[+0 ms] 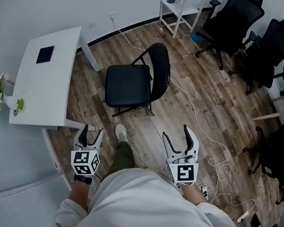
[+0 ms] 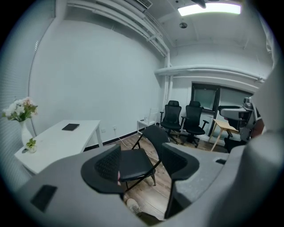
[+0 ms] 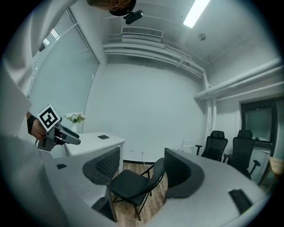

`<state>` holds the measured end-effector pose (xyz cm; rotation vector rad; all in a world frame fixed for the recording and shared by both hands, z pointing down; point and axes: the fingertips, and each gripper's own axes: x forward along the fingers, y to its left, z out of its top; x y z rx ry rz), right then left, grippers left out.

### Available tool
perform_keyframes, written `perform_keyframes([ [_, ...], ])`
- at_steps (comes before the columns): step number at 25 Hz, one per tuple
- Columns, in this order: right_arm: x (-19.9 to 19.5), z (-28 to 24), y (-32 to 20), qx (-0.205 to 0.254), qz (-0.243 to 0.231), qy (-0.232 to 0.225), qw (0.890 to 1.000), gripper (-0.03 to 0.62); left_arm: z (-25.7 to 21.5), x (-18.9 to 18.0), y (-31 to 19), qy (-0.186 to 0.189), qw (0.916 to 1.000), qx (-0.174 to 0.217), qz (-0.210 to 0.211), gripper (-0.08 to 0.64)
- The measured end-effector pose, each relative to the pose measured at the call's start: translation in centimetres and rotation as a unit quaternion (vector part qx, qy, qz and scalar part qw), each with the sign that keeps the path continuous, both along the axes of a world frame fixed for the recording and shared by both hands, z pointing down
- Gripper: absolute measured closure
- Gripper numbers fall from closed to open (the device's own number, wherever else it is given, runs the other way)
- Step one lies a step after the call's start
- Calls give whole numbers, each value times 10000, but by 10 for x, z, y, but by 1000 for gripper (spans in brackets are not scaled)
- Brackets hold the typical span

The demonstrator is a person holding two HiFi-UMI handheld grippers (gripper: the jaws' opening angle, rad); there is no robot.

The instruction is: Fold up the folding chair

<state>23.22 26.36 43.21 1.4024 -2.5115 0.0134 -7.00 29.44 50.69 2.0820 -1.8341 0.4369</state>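
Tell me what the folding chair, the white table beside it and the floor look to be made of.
Folding chair: thin black tube frame, likely painted metal. The seat and back are matte black, either padded vinyl or plastic; the look leaves it open.
White table: smooth, flat white top, probably laminate or painted board.
Floor: brown planks in mixed grain tones, so wood or wood-look laminate.

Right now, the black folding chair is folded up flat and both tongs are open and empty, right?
No. The black folding chair is not folded: the head view shows it standing open, seat down. The left tongs and the right tongs are open and empty, as you said.
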Motion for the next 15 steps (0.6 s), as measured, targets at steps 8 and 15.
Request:
perform_keyframes([
  [8, -49, 2, -145, -3, 220, 226, 9995, 264, 27, -51, -144, 103, 9985, -393, 376, 272],
  [15, -84, 10, -265, 31, 522, 455, 9976, 265, 66, -97, -240, 313, 9938, -884, 590, 273],
])
